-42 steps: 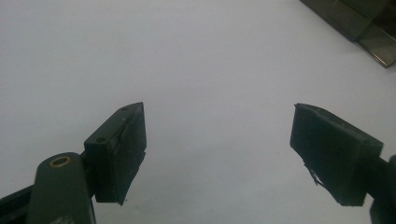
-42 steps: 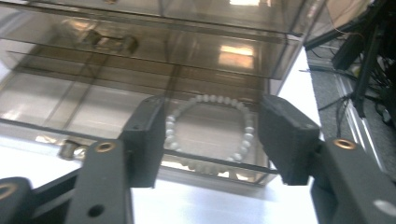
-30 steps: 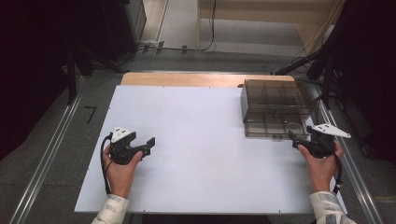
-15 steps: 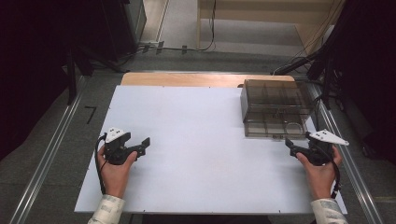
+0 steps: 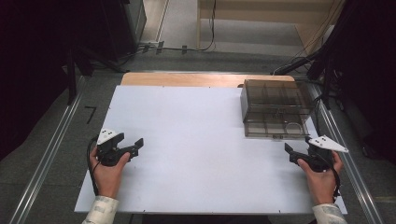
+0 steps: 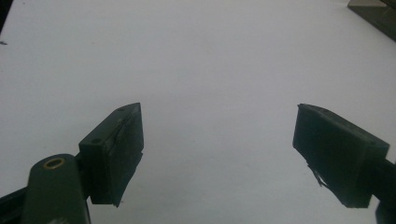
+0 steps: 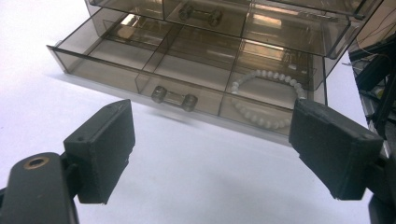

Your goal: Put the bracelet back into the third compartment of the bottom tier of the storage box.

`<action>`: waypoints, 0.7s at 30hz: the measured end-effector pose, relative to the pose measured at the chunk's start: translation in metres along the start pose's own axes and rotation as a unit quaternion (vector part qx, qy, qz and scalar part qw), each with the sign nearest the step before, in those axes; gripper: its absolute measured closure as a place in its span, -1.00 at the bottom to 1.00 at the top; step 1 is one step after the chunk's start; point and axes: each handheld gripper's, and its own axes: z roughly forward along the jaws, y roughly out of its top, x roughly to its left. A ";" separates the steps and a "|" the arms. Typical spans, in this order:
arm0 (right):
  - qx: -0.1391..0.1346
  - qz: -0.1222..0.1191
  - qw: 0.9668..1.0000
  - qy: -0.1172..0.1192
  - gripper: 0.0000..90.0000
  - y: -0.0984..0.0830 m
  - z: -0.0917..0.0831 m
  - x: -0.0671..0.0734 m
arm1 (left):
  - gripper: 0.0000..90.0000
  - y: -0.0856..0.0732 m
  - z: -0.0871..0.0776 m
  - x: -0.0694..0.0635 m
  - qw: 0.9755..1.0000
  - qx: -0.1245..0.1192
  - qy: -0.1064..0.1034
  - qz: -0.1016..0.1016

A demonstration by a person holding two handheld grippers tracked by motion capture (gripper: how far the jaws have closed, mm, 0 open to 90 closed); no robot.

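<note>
A smoky clear drawer box (image 5: 274, 95) stands at the back right of the white table (image 5: 196, 140). Its lower drawer (image 5: 273, 127) is pulled out toward me, with a small clear handle (image 7: 173, 98) on its front. A white bead bracelet (image 7: 254, 117) lies in the drawer's right-hand compartment, and shows as a pale ring (image 5: 293, 127) from above. My right gripper (image 5: 289, 153) is open a short way in front of the drawer, jaws wide with nothing between them (image 7: 210, 135). My left gripper (image 5: 135, 145) is open over bare table at the near left (image 6: 217, 140).
A strip of wood (image 5: 205, 79) runs along the table's far edge. Metal rails (image 5: 46, 158) flank the table on both sides. Cables (image 5: 299, 63) lie on the floor behind the box.
The right gripper has drawn back from the drawer toward the table's near edge. The left hand has shifted slightly left and nearer. Both stay open.
</note>
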 end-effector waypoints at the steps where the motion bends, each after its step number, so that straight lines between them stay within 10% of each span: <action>1: 0.000 0.001 1.000 0.002 -0.71 -0.001 -0.001 0.000 | -0.65 0.000 -0.001 0.002 1.000 -0.001 0.000 -0.002; 21: 0.002 0.016 1.000 0.025 -0.71 -0.014 -0.011 -0.012 | -0.67 -0.020 -0.019 0.018 1.000 0.003 0.001 -0.009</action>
